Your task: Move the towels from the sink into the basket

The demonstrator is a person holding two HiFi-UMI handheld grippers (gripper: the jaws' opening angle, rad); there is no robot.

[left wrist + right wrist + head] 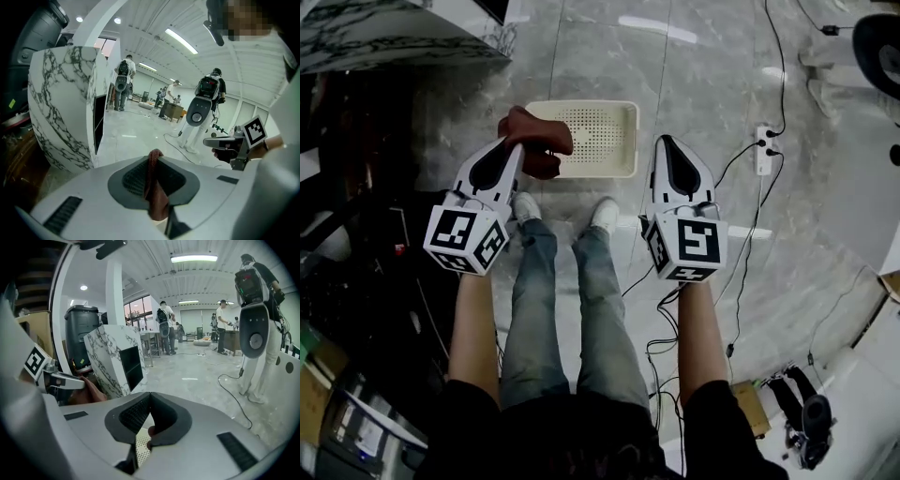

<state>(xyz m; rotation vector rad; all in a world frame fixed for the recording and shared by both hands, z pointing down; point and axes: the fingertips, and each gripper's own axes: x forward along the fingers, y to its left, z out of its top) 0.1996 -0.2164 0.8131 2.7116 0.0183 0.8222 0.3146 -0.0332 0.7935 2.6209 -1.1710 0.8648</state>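
towel (540,141), rust-brown, sits bunched in your left gripper (519,148), whose jaws are clamped on a fold of it so the cloth cannot slip. from the head view it lines up over the left side of the basket (624,141) on the floor, placed to fall inside rather than beside it. your right gripper (665,142) hangs just right of the basket, jaws pressed together on nothing, clear of the drop. releasing looks like your next step.
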